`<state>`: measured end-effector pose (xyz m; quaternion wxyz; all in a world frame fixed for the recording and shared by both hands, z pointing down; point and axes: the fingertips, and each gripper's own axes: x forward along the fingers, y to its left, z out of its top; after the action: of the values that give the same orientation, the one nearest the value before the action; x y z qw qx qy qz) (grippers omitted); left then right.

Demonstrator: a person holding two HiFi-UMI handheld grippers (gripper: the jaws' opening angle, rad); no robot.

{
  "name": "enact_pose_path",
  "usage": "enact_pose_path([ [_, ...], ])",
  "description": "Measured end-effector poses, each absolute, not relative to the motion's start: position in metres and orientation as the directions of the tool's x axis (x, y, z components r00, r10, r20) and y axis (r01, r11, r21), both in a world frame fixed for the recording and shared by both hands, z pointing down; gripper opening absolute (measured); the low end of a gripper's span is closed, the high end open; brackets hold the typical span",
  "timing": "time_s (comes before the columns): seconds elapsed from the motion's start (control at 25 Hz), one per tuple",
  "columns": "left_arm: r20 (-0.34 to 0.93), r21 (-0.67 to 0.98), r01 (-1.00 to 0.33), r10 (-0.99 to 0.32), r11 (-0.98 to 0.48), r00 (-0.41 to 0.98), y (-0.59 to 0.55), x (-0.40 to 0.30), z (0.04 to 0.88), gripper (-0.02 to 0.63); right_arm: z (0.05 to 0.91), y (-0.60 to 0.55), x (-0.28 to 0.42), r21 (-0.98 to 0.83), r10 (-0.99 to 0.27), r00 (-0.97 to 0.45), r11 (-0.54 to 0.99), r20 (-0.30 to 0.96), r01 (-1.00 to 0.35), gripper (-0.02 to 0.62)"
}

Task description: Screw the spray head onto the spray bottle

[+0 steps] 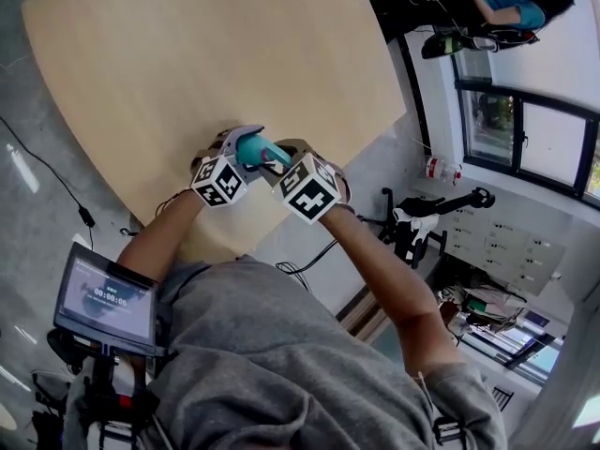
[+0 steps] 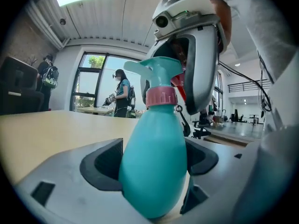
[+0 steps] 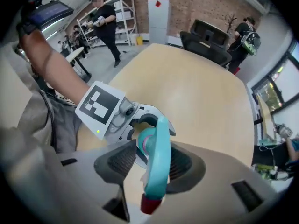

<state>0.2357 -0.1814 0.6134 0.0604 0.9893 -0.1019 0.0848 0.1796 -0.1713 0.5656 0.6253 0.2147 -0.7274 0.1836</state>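
Worktop (image 1: 187, 64) below; L tongs (image 2: 154, 168) clamped level on bottle (image 2: 153, 139), long axis upright; R tongs (image 3: 150, 164) straight above, pointing down, slack round head (image 3: 161, 143), not gripping.

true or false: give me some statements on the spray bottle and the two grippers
The left gripper is shut on the teal plastic spray bottle. True.
A pink collar sits between the teal spray head and the bottle. True.
The bottle lies on its side. False: it stands upright between the jaws.
The right gripper is nowhere near the spray head. False: the head sits between its jaws.
The nozzle tip is yellow. False: the tip is red.
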Motion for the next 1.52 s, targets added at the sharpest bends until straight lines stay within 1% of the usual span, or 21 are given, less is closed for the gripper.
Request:
enact_pose_path([
  [0.08, 0.176, 0.109, -0.205, -0.184, -0.973, 0.967, -0.183, 0.235, 0.613, 0.373, 0.561, -0.172, 0.179, -0.01, -0.06, -0.123, 0.863, 0.991, -0.505, 0.182],
  [0.2, 0.174, 0.111, -0.203, -0.183, -0.973, 0.968, -0.184, 0.235, 0.612, 0.373, 0.55, -0.183, 0.179, 0.018, -0.068, -0.095, 0.892, 0.993, -0.452, 0.183],
  [0.28, 0.174, 0.111, -0.205, -0.184, -0.972, 0.967, -0.184, 0.235, 0.612, 0.373, 0.549, -0.185, 0.177, 0.02, -0.051, -0.07, 0.922, 0.996, -0.386, 0.183],
  [0.36, 0.176, 0.112, -0.205, -0.183, -0.972, 0.967, -0.184, 0.235, 0.612, 0.373, 0.553, -0.181, 0.174, 0.003, -0.016, -0.044, 0.961, 0.999, -0.275, 0.181],
  [0.4, 0.177, 0.112, -0.204, -0.183, -0.972, 0.967, -0.184, 0.236, 0.612, 0.373, 0.555, -0.178, 0.172, 0.0, -0.006, -0.026, 0.98, 1.0, -0.2, 0.177],
  [0.44, 0.177, 0.112, -0.203, -0.182, -0.973, 0.967, -0.184, 0.236, 0.612, 0.373, 0.556, -0.176, 0.171, 0.003, -0.004, -0.009, 0.994, 1.0, -0.113, 0.161],
  [0.48, 0.177, 0.11, -0.201, -0.18, -0.973, 0.968, -0.183, 0.237, 0.612, 0.373, 0.556, -0.174, 0.17, 0.004, -0.004, 0.006, 1.0, 1.0, -0.018, 0.149],
  [0.52, 0.177, 0.108, -0.197, -0.176, -0.974, 0.968, -0.183, 0.237, 0.612, 0.373, 0.556, -0.172, 0.169, 0.001, -0.002, 0.016, 0.997, 1.0, 0.072, 0.15],
  [0.56, 0.177, 0.107, -0.192, -0.172, -0.975, 0.969, -0.182, 0.237, 0.612, 0.373, 0.555, -0.171, 0.17, -0.007, 0.003, 0.023, 0.99, 1.0, 0.142, 0.15],
  [0.6, 0.177, 0.106, -0.187, -0.167, -0.977, 0.97, -0.182, 0.237, 0.613, 0.373, 0.554, -0.171, 0.171, -0.017, 0.013, 0.028, 0.983, 1.0, 0.182, 0.15],
  [0.64, 0.177, 0.106, -0.183, -0.162, -0.977, 0.971, -0.181, 0.237, 0.613, 0.373, 0.552, -0.172, 0.173, -0.029, 0.024, 0.028, 0.98, 0.999, 0.195, 0.15],
  [0.8, 0.177, 0.11, -0.178, -0.157, -0.978, 0.971, -0.181, 0.239, 0.613, 0.373, 0.545, -0.179, 0.179, -0.064, 0.062, 0.018, 0.982, 0.998, 0.177, 0.152],
  [1.0, 0.177, 0.11, -0.179, -0.158, -0.978, 0.971, -0.18, 0.24, 0.613, 0.373, 0.553, -0.174, 0.193, -0.109, 0.107, 0.021, 0.968, 0.994, 0.228, 0.151],
  [1.08, 0.175, 0.112, -0.178, -0.157, -0.978, 0.972, -0.179, 0.24, 0.613, 0.373, 0.556, -0.174, 0.193, -0.089, 0.093, -0.003, 0.964, 0.996, 0.252, 0.147],
  [1.12, 0.175, 0.112, -0.178, -0.157, -0.978, 0.972, -0.179, 0.24, 0.613, 0.373, 0.556, -0.173, 0.192, -0.08, 0.088, -0.017, 0.963, 0.996, 0.255, 0.132],
  [1.24, 0.174, 0.112, -0.176, -0.155, -0.978, 0.972, -0.18, 0.24, 0.613, 0.373, 0.553, -0.173, 0.19, -0.04, 0.05, -0.031, 0.963, 0.998, 0.268, 0.127],
  [1.28, 0.174, 0.113, -0.174, -0.153, -0.978, 0.973, -0.179, 0.24, 0.613, 0.373, 0.552, -0.172, 0.189, -0.014, 0.021, -0.019, 0.95, 1.0, 0.311, 0.127],
  [1.36, 0.176, 0.113, -0.168, -0.146, -0.979, 0.974, -0.178, 0.24, 0.613, 0.373, 0.551, -0.169, 0.185, 0.039, -0.055, 0.019, 0.885, 0.998, 0.463, 0.127],
  [1.44, 0.178, 0.112, -0.16, -0.138, -0.981, 0.974, -0.177, 0.24, 0.613, 0.373, 0.553, -0.164, 0.184, 0.065, -0.128, 0.054, 0.766, 0.99, 0.64, 0.127],
  [1.52, 0.178, 0.117, -0.149, -0.127, -0.982, 0.976, -0.177, 0.24, 0.614, 0.373, 0.556, -0.162, 0.188, 0.067, -0.19, 0.064, 0.614, 0.98, 0.786, 0.127],
])
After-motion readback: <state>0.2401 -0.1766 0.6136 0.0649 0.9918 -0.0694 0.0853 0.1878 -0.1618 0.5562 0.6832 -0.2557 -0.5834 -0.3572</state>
